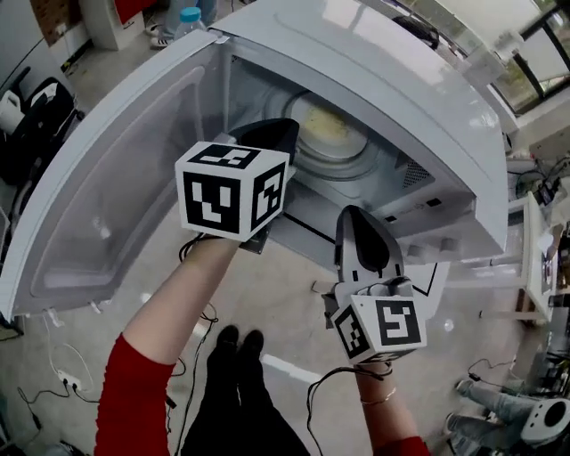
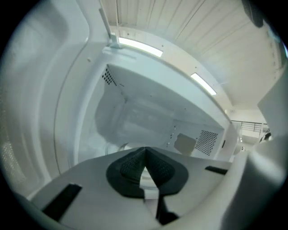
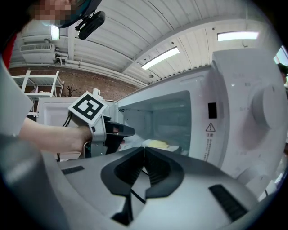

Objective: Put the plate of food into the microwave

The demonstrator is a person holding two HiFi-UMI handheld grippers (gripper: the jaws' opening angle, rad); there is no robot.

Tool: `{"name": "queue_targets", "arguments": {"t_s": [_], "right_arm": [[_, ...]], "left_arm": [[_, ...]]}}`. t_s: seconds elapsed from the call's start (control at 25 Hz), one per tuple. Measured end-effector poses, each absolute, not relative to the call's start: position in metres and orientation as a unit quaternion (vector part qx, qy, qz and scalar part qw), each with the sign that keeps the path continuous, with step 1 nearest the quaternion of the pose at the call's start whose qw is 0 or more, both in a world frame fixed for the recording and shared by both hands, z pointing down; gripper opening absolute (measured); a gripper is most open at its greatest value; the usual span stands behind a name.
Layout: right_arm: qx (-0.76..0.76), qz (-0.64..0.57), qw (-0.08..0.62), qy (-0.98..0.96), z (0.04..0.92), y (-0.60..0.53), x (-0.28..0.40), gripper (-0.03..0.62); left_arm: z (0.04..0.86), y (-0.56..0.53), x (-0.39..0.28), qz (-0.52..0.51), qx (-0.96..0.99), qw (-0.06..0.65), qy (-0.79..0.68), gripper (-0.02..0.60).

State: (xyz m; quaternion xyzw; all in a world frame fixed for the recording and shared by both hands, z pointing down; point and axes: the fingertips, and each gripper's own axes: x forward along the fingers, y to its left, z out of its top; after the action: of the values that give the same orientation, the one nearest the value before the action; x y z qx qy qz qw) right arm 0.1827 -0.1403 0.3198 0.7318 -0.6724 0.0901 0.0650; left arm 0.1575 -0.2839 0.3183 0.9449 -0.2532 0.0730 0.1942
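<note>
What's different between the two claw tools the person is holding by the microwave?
The left gripper points into the open microwave, close to the plate of food; the right gripper is outside, in front of it. The left gripper is on the open door's side, the right gripper nearer the control panel. Both have their jaws shut, holding nothing.

Quick headcount: one white boxy microwave with one door. One round plate of yellow food. Two white-and-black handheld grippers, so one left gripper and one right gripper. One clear plastic bottle with a blue cap. Two black shoes.
</note>
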Motion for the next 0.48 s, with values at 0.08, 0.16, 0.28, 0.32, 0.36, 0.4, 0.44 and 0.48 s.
{"name": "queue_targets", "arguments": {"t_s": [0.08, 0.16, 0.28, 0.32, 0.36, 0.4, 0.44, 0.48], "right_arm": [[0.733, 0.092, 0.054, -0.672, 0.316, -0.135, 0.185, 0.015], [0.733, 0.098, 0.040, -0.672, 0.310, -0.128, 0.180, 0.015], [0.725, 0.110, 0.028, -0.680, 0.300, -0.113, 0.169, 0.015], [0.723, 0.114, 0.023, -0.681, 0.297, -0.107, 0.167, 0.015], [0.722, 0.118, 0.018, -0.682, 0.293, -0.101, 0.165, 0.015], [0.722, 0.124, 0.010, -0.681, 0.291, -0.094, 0.163, 0.015], [0.723, 0.130, 0.003, -0.679, 0.289, -0.087, 0.161, 0.015], [0.724, 0.136, -0.005, -0.676, 0.288, -0.080, 0.159, 0.015]], "left_arm": [[0.308, -0.267, 0.155, 0.053, 0.951, 0.200, -0.230, 0.008], [0.298, -0.248, 0.149, 0.043, 0.958, 0.198, -0.204, 0.008], [0.280, -0.217, 0.137, 0.029, 0.964, 0.202, -0.170, 0.008], [0.273, -0.207, 0.133, 0.021, 0.964, 0.210, -0.161, 0.008], [0.268, -0.197, 0.128, 0.015, 0.964, 0.219, -0.153, 0.008], [0.264, -0.189, 0.124, 0.011, 0.963, 0.227, -0.147, 0.008], [0.262, -0.180, 0.120, 0.011, 0.962, 0.235, -0.141, 0.008], [0.261, -0.171, 0.116, 0.012, 0.960, 0.242, -0.137, 0.008]]}}
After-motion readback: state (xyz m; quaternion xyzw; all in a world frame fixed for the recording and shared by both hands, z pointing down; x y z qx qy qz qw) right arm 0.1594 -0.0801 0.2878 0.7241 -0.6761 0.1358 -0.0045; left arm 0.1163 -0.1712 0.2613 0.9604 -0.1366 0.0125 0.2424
